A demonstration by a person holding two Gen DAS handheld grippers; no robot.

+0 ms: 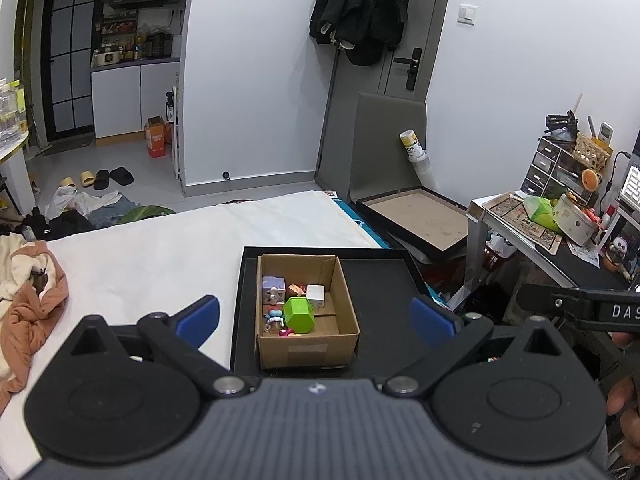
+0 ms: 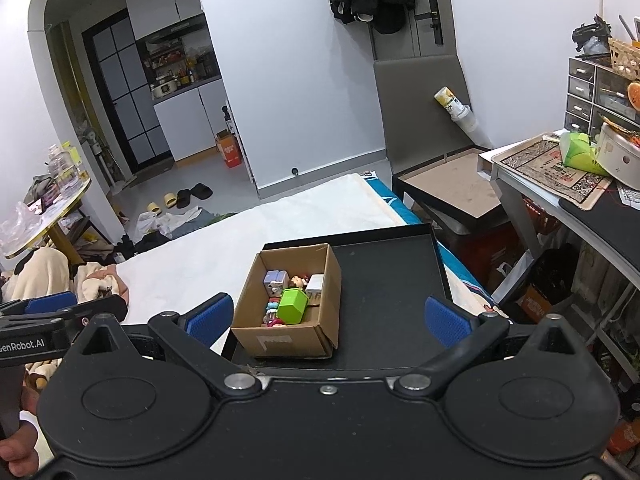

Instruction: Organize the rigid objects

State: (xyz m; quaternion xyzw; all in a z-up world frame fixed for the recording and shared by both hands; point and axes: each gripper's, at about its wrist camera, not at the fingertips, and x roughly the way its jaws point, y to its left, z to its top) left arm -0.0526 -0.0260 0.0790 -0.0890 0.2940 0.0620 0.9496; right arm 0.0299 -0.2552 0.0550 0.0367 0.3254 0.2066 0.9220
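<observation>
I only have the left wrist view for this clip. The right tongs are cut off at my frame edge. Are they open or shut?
Observer: Open. In the right wrist view the right tongs are spread wide, with nothing between the blue pads.
Operator: What do they point at?
Observer: The black tray. The cardboard box sits left of centre between the pads.
</observation>
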